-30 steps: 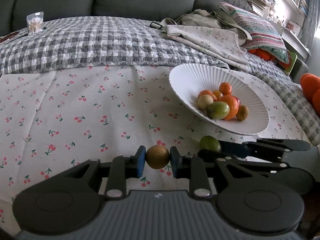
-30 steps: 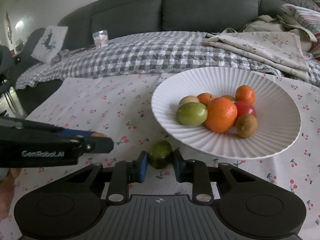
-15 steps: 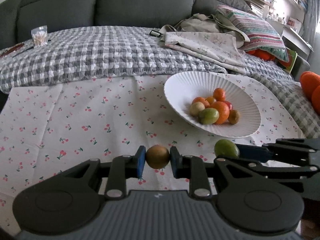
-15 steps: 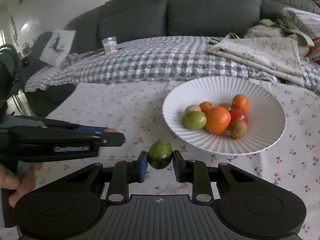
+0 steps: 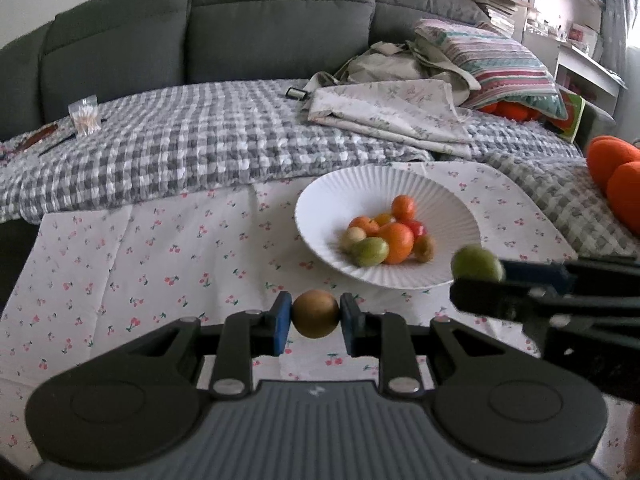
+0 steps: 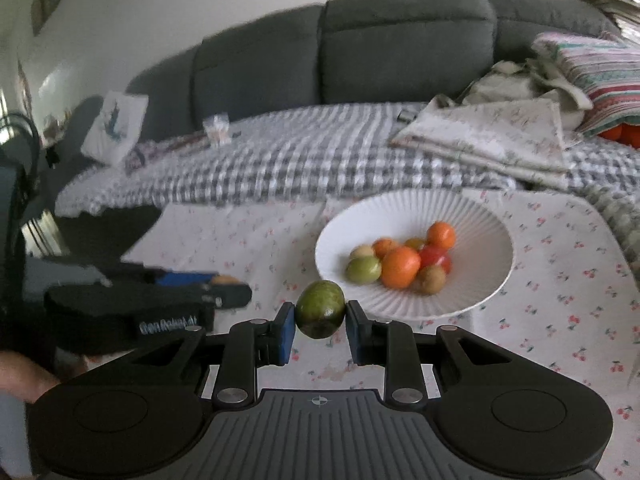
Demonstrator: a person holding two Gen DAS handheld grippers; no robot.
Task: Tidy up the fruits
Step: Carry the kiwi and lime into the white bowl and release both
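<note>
As both grippers grip fruit, brown fruit [image 5: 315, 313] left gripper [image 5: 315, 319], green fruit [image 6: 320, 314] right gripper [image 6: 320, 329], near plate [image 6: 472, 216]

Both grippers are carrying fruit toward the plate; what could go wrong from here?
The brown fruit and the green fruit are round and pinched only at their sides, so either might slip out. The white plate already holds a pile, so a dropped fruit may roll off. The two grippers are close together and could collide.

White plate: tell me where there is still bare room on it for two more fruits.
The white plate is bare across its far half and right side, bordered by the rim and the fruit pile. The middle is crowded. The cherry-print cloth left of the plate is also bare.
</note>
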